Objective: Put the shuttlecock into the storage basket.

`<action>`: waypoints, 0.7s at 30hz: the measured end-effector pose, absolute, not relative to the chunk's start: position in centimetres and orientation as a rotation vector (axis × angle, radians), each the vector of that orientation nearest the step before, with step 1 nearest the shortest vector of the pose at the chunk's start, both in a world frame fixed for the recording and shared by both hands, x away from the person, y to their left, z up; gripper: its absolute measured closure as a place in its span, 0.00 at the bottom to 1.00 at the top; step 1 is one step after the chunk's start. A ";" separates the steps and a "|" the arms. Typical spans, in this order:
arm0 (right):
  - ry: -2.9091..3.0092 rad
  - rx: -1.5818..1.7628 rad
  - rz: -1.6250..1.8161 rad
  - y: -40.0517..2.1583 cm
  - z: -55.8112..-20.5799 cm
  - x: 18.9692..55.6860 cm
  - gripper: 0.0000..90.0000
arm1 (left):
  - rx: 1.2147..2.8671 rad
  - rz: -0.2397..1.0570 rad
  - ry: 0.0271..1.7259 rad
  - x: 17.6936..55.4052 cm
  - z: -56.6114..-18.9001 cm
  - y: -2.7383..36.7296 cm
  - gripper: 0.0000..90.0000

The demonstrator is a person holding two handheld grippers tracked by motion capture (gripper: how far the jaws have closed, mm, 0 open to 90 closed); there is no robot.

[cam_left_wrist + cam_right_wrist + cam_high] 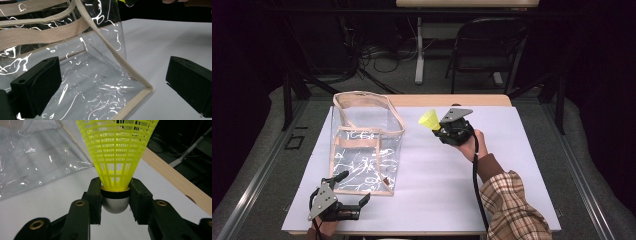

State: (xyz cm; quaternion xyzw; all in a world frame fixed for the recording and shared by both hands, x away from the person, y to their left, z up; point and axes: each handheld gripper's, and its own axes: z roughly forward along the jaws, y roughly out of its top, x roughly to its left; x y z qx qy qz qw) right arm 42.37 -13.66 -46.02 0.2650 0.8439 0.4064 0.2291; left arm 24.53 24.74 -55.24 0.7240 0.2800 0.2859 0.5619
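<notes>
A neon-yellow mesh shuttlecock [117, 152] with a silver-grey cap and black band is showing at centre frame. A clear plastic tote bag [364, 150], at left, is wearing beige webbing trim. The black grippers are contrasting with the white table [512, 165]. A red-and-cream plaid sleeve [512, 210] is sitting lower right.

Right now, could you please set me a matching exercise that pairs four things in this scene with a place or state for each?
Things:
1. shuttlecock
2. bag
3. left gripper
4. chair

Places or states:
A. open, at the bag's near corner
B. on the floor beyond the table
C. clamped by its cork in the right gripper
D. standing empty on the white sheet

Pairs: 1-C, 2-D, 3-A, 4-B
</notes>
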 end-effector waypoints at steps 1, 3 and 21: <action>2.327 0.730 1.114 -13.6 -45.9 42.4 0.72 | 1.705 0.674 0.659 24.5 -55.2 24.8 0.00; 2.325 0.729 1.116 -13.6 -45.8 42.5 0.72 | 1.704 0.673 0.660 24.5 -55.2 24.7 0.00; 2.335 0.721 1.098 -13.1 -43.9 43.3 0.72 | 1.705 0.673 0.661 24.5 -55.3 24.7 0.00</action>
